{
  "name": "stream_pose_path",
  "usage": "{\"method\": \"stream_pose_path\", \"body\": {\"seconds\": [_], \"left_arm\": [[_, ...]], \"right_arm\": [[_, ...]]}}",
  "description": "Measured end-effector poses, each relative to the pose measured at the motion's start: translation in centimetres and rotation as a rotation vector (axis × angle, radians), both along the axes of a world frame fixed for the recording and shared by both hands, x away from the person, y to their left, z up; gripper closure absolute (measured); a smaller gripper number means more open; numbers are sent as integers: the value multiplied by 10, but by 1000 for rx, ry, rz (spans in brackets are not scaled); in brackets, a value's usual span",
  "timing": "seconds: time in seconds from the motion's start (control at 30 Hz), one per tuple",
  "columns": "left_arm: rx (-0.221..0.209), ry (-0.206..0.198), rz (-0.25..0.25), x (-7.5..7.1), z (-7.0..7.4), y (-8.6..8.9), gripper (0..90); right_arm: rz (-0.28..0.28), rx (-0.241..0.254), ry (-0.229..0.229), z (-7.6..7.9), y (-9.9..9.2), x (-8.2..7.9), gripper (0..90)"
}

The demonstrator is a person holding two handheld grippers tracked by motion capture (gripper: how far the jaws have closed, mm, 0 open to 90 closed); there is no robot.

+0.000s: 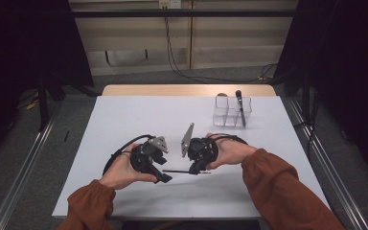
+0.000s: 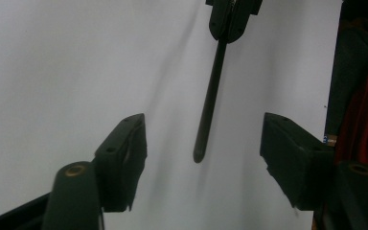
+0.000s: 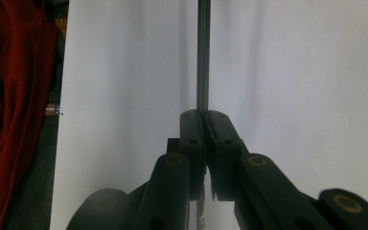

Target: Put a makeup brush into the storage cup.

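A thin black rod (image 1: 177, 171) lies level just above the white table (image 1: 139, 115), near its front middle. My right gripper (image 1: 194, 171) is shut on one end of it; in the right gripper view the jaws (image 3: 204, 115) pinch the rod (image 3: 202, 57), which runs straight away from them. My left gripper (image 1: 165, 178) faces it from the left. In the left gripper view the rod's free end (image 2: 211, 100) hangs between the open jaws (image 2: 203, 143) without touching either pad, and the right gripper (image 2: 232, 17) grips its far end.
A clear plastic organiser (image 1: 232, 111) with a black pen (image 1: 239, 106) standing in it sits at the back right of the table. Rust-coloured sleeves (image 1: 278, 187) come in from the front edge. Dark stands flank the table.
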State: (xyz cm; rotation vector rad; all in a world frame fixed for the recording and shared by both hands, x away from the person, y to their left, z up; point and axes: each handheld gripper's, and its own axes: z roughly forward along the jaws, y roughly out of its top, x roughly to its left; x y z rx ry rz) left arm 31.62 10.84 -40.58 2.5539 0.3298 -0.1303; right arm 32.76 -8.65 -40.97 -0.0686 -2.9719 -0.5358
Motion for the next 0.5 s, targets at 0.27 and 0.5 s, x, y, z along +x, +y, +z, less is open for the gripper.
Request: {"method": "stream_pose_path", "body": {"seconds": [0.27, 0.5], "left_arm": [[-9, 19, -19, 1, -4, -5, 546], [3, 23, -38, 3, -9, -8, 659]], "right_arm": [[3, 6, -4, 0, 0, -1, 866], [5, 20, 1, -3, 0, -2, 866]]}}
